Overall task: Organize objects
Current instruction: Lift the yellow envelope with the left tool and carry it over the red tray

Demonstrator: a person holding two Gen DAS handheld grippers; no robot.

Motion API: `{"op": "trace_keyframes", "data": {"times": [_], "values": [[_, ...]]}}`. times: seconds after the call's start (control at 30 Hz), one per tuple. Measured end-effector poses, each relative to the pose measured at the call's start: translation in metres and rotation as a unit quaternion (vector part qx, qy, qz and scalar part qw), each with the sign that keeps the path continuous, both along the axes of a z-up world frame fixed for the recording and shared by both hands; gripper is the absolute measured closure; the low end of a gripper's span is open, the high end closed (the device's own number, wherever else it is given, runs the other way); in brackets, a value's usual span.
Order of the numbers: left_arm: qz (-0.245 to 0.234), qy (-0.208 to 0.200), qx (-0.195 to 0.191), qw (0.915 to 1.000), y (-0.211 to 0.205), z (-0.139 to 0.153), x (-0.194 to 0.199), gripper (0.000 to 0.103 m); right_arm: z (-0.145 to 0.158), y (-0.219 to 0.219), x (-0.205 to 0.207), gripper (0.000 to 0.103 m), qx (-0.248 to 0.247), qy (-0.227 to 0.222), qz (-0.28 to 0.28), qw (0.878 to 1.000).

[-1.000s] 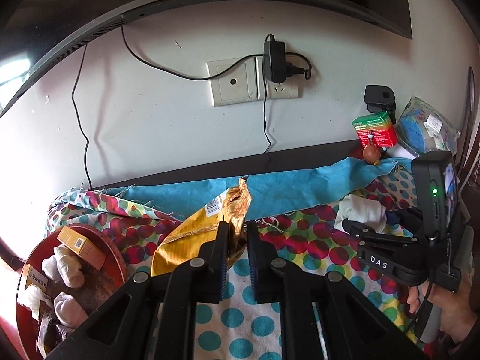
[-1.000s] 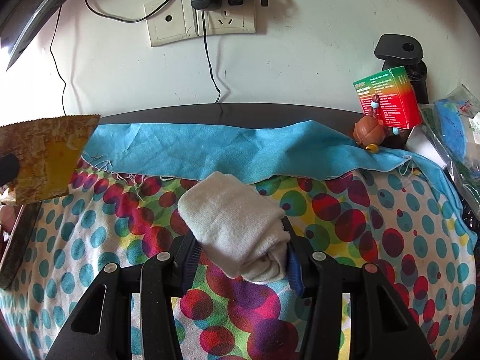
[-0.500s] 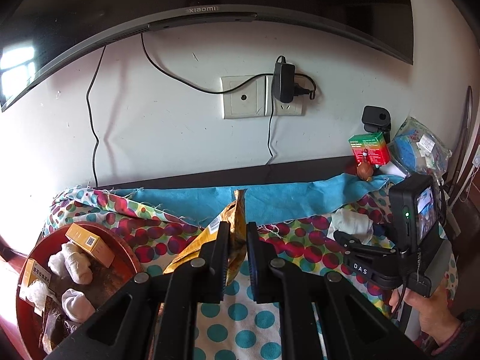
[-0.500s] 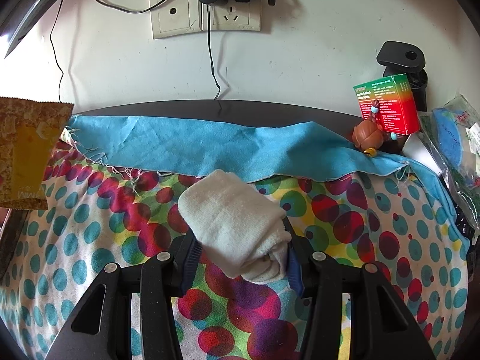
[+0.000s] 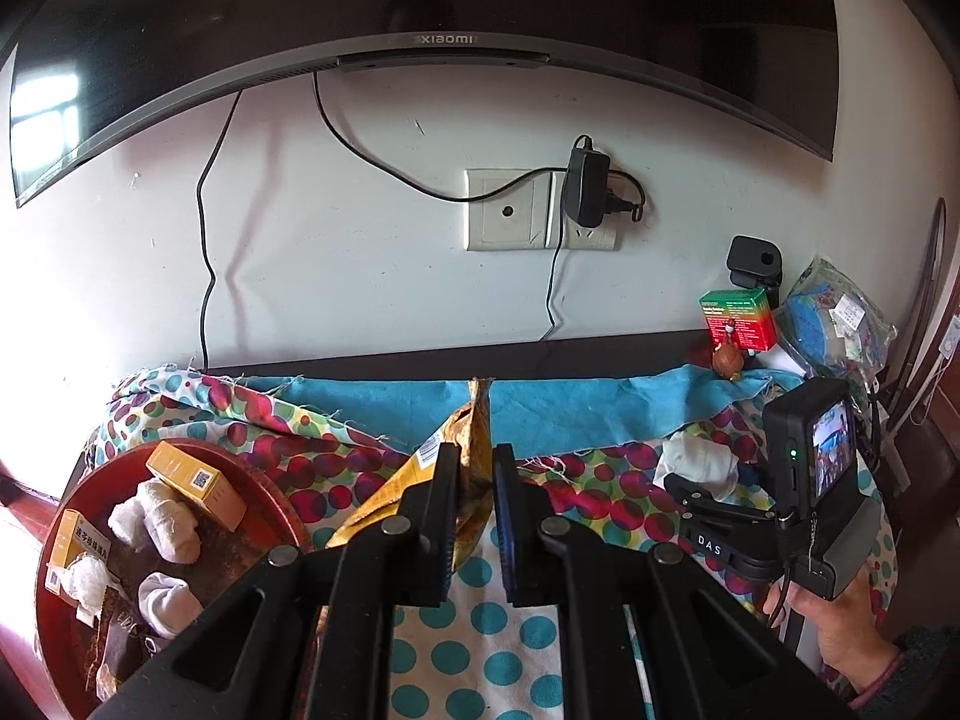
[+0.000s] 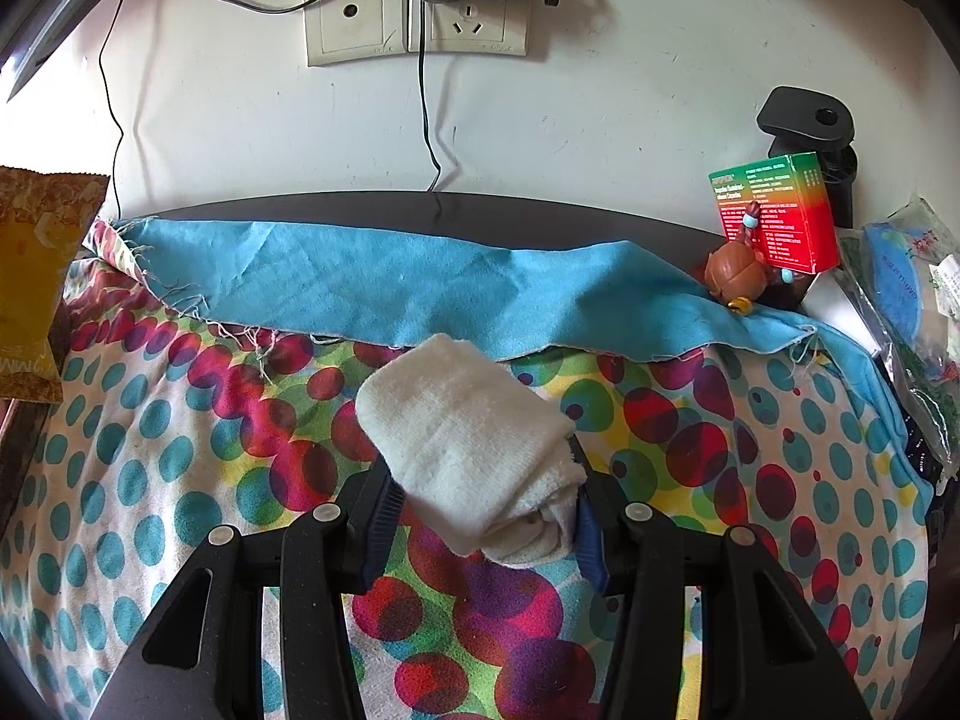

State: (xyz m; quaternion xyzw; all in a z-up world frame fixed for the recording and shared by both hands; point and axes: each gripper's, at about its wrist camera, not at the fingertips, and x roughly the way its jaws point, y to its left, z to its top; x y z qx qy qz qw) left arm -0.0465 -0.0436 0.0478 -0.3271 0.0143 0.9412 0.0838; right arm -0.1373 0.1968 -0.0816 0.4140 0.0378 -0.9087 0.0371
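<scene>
The left gripper [image 5: 477, 480] is clamped almost fully together on a yellow snack packet [image 5: 462, 450], which is pinched edge-on between the two pads and held up off the spotted cloth [image 5: 480, 630]. The same packet [image 6: 36, 282] is seen at the far left of the right wrist view, hanging clear of the cloth. To the left of the left gripper a round red tray [image 5: 270, 498] is set on the near left part of the surface; in it two orange boxes [image 5: 195, 480] and several rolled white socks [image 5: 162, 519] are piled, along with what may be a dark wrapper, though that corner is too dim to be sure.

The right gripper [image 6: 480, 510] is held partly open around a rolled white sock [image 6: 468, 444], with the blue pads pressed against both sides of the roll; the sock is gripped near the middle of the spotted cloth [image 6: 180, 480]. From the left wrist view the right gripper [image 5: 696, 480] is seen at the right, carried in a hand [image 5: 840, 630], with the sock [image 5: 699, 462] at its tips.

Farther back a blue cloth [image 6: 390, 288] is draped along the far edge, below a wall socket [image 6: 414, 12]. At the far right a red and green box [image 6: 774, 216] is stood by a small brown figurine [image 6: 735, 276].
</scene>
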Motion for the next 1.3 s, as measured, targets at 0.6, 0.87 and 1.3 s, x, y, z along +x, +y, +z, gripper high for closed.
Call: {"op": "trace_keyframes", "data": {"times": [0.6,0.87,1.3], "values": [[0.024,0.018,0.026,0.9992,-0.035,0.034,0.015,0.092,0.0,-0.003,-0.001,0.056,0.014,-0.002,0.001,1.0],[0.045,0.027,0.034,0.998,-0.057,0.049,0.022,0.092,-0.001,-0.004,-0.001,0.055,0.015,-0.003,0.001,1.0],[0.113,0.003,0.039,0.9928,-0.112,0.044,0.013,0.092,-0.003,-0.004,0.0,0.053,0.017,-0.005,0.001,1.0]]}}
